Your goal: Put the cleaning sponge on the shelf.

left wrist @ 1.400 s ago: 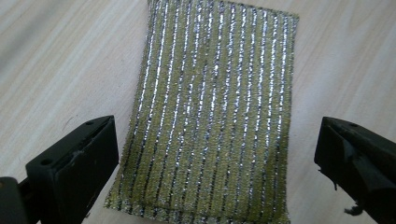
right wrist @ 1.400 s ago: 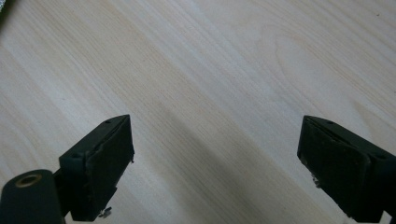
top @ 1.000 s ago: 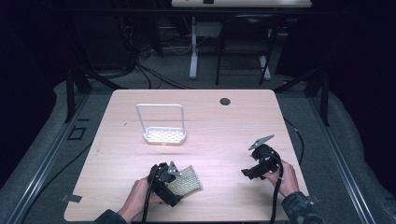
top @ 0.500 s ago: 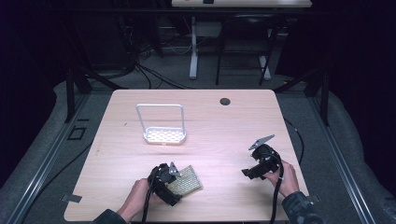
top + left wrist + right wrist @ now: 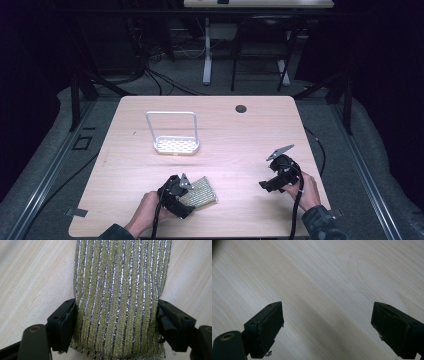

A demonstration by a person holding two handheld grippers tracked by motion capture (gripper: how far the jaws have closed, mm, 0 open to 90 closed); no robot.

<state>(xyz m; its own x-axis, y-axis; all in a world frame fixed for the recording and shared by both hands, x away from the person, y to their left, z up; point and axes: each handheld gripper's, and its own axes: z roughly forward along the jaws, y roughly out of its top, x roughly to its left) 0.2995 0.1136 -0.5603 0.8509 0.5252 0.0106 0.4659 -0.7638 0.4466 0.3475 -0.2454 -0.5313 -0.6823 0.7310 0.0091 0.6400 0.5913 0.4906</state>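
High view is showing you working at the near edge of the wooden table (image 5: pixel 250 135), with the left gripper (image 5: pixel 175 194) sitting at about 7 o'clock of the tabletop and the right gripper (image 5: pixel 281 175) at about 4 o'clock, well apart from it. In the left gripper view, your jaws are bracketing a green-and-silver striped scouring cloth (image 5: pixel 117 302), each pad touching one long edge; the cloth is bowing slightly between them, so they are pinching it across its width while it is lying flat on the wood. In the right gripper view, your jaws are standing spread over bare table and are holding nothing. A white wire-handled rack (image 5: pixel 173 135) is standing at about 11 o'clock of the cloth, well clear of both tools. Judging from this grip, the hold is lying only on the soft edges: if you are lifting quickly, the knit is likely to fold inward and slip free, or one corner is likely to drag and twist on the table.
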